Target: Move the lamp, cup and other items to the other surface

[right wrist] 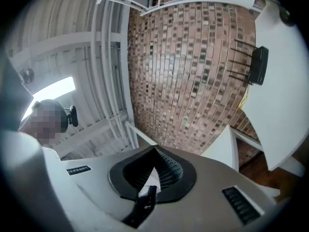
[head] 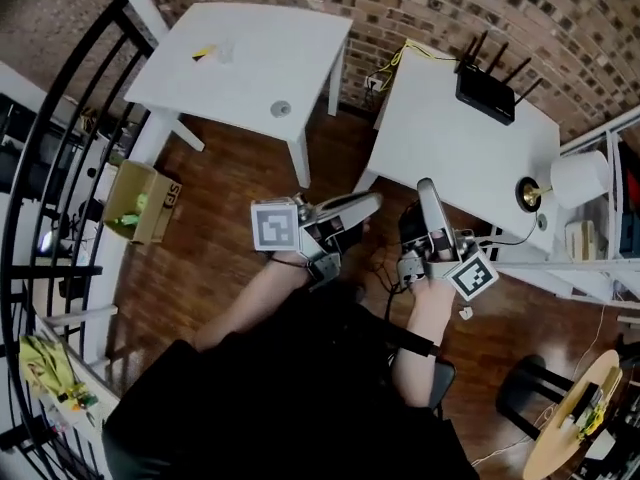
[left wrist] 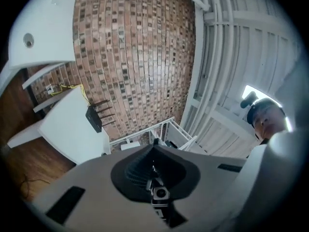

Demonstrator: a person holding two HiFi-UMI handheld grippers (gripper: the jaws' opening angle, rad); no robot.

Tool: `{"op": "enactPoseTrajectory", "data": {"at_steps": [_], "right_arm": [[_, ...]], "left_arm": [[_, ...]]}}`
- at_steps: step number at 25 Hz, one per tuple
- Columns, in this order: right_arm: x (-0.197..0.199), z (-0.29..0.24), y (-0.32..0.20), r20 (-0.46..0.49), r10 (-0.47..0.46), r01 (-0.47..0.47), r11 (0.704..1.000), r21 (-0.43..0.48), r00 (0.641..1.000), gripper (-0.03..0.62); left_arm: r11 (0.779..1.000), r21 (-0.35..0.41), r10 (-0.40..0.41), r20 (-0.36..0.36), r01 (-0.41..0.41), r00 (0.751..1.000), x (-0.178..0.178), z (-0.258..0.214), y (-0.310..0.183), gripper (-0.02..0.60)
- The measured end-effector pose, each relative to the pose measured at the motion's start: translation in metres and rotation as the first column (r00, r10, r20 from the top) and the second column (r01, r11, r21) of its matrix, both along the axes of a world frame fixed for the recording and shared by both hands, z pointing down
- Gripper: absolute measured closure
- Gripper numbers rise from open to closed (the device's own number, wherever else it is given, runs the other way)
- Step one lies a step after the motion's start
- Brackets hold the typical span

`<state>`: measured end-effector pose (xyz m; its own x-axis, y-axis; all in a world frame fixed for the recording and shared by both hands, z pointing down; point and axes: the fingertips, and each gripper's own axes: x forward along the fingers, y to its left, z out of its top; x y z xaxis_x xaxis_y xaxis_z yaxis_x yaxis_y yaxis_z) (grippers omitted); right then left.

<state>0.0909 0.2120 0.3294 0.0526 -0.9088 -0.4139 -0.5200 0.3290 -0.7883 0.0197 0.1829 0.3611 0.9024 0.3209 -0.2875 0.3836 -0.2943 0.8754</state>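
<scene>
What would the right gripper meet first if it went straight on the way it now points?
Most likely the brick wall. The right gripper tilts upward, so its line seems to pass clear of the white table holding the router; depth is unclear.

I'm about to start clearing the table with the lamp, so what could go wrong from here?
The lamp sits at the right edge of its white table, with a cord trailing off the front edge; lifting it could snag the cord or tip it over. The router looks wired by the yellow cable, so it may tug when carried. The left gripper and right gripper are both shut, so they must open first.
</scene>
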Motion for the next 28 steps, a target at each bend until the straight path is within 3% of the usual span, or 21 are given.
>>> {"op": "enactPoseTrajectory", "data": {"at_steps": [4, 13, 23, 28], "right_arm": [[-0.06, -0.002, -0.087, -0.017, -0.114, 0.113, 0.993, -0.029, 0.993, 0.589], [-0.157, 0.004, -0.22, -0.035, -0.245, 0.243, 0.968, -0.058, 0.969, 0.589], [-0.279, 0.007, -0.34, -0.067, -0.435, 0.428, 0.899, -0.093, 0.898, 0.589], [-0.323, 0.015, -0.377, -0.067, -0.523, 0.512, 0.848, -0.135, 0.85, 0.589]], "left_arm": [[0.996, -0.027, -0.088, -0.016, 0.088, 0.996, -0.049, -0.002, -0.076, 0.58], [0.975, -0.037, -0.22, -0.052, 0.218, 0.974, -0.149, -0.002, -0.199, 0.581], [0.913, -0.06, -0.406, -0.062, 0.403, 0.912, -0.268, 0.003, -0.308, 0.58], [0.865, -0.099, -0.498, -0.062, 0.492, 0.865, -0.31, 0.01, -0.343, 0.58]]}}
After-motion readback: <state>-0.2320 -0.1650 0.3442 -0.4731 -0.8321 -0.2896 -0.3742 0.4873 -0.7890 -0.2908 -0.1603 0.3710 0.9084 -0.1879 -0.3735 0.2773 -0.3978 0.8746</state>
